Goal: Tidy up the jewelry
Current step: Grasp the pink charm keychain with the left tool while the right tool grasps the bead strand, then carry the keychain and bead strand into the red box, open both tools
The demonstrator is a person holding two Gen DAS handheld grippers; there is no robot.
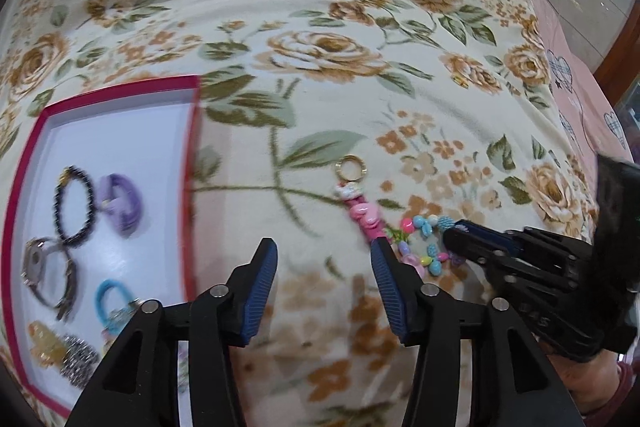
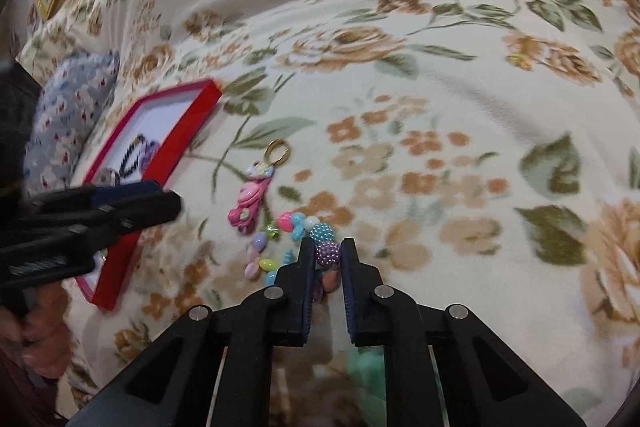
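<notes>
A colourful bead bracelet lies on the floral blanket, with a pink charm keyring and its gold ring just left of it. My right gripper is closed around the bracelet's purple bead. In the left wrist view the bracelet and keyring lie ahead to the right, with the right gripper on the beads. My left gripper is open and empty above the blanket. The red-rimmed tray at left holds a black bead bracelet, a purple scrunchie, a watch and hair ties.
The floral blanket covers the whole surface, with folds at the back. A pink cloth lies at the far right. A small-flowered cushion sits behind the tray in the right wrist view.
</notes>
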